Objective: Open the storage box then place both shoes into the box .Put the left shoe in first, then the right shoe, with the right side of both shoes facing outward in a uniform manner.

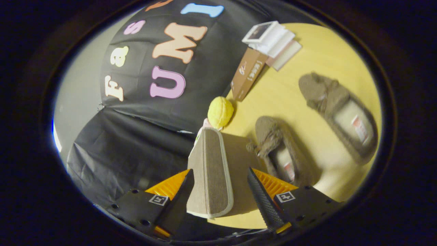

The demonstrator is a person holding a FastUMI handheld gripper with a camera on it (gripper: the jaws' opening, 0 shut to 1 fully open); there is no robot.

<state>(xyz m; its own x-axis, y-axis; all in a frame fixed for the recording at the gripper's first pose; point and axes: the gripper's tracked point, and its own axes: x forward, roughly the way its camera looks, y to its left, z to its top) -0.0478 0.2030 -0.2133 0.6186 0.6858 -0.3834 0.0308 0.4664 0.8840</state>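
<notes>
Fabric storage box (pixel 210 174) – between parted hand-held gripper (pixel 222 191) fingers – untouched.

Gripper (pixel 220 191) with two black ribbed fingers (pixel 264 201), orange grooved plates behind them, black mounts with small screw holes, a square black-and-white marker at 7 and 5 o'clock

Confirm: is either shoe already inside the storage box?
No: both shoes lie on the yellow table, beside the storage box between the open hand-held gripper fingers.

Dim warm light, soft shadows, fisheye-warped edges
</notes>
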